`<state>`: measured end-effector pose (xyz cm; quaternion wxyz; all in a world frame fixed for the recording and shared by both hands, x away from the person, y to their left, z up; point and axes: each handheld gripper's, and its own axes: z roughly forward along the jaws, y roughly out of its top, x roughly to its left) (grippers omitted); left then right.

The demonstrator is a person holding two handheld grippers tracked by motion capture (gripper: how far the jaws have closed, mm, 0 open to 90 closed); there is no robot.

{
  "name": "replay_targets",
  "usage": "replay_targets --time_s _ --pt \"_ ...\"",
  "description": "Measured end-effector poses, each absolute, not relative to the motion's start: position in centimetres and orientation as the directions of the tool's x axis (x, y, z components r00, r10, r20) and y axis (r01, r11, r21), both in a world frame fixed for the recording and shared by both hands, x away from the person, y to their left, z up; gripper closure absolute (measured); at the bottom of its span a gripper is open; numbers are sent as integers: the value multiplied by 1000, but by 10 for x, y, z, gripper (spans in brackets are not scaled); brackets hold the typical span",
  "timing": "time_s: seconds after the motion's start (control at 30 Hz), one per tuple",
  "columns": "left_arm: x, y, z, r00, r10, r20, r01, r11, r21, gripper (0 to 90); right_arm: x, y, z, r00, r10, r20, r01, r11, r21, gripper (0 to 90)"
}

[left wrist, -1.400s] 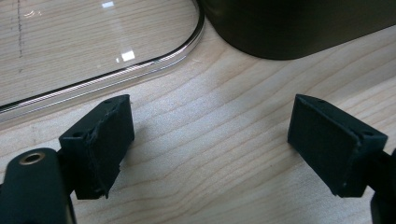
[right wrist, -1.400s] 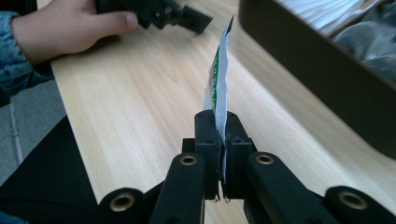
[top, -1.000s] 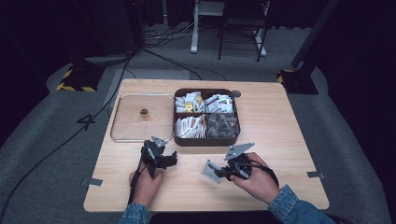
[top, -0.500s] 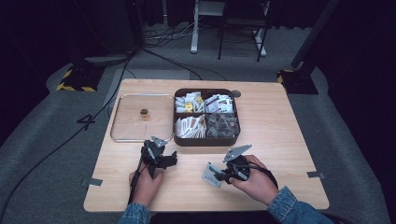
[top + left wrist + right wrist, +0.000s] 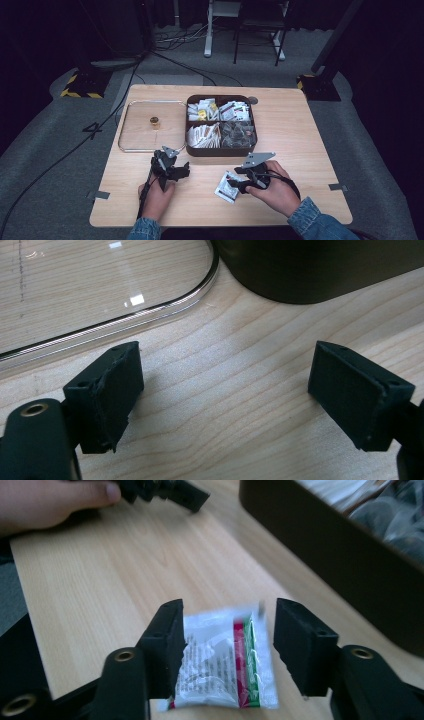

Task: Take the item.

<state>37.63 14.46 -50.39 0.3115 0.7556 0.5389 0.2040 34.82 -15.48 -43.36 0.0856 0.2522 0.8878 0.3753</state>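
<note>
Our right gripper [image 5: 225,645] is hovering with jaws that have just been opening, half apart and pressing on nothing; the sachet [image 5: 222,662] is lying flat on the table [image 5: 100,580] between them, its long axis running away from us, far from our idle, wide-open left gripper [image 5: 170,167]

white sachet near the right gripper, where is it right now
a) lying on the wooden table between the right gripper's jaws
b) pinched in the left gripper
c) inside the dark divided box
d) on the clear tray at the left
a: the white sachet lies flat on the wooden table between the jaws of the right gripper, which have just been opening and stand off it on both sides.
</note>
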Motion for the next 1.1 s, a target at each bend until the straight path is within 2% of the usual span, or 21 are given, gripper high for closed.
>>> replay_targets --time_s 0.33,0.47,0.57,1.1 --pt "376 144 -504 336 942 -30 688 -223 691 149 355 -166 -409 -848 529 20 365 558 745 423" --pt "376 145 -504 336 941 -30 689 -224 689 150 367 -178 -397 -835 548 58 391 516 762 408" --pt "375 145 -504 337 941 -33 690 -222 689 149 376 -187 -391 -821 569 44 395 511 763 398" --pt "376 145 -504 336 941 -30 687 -224 691 149 392 -224 -385 -776 630 6 428 520 739 332"
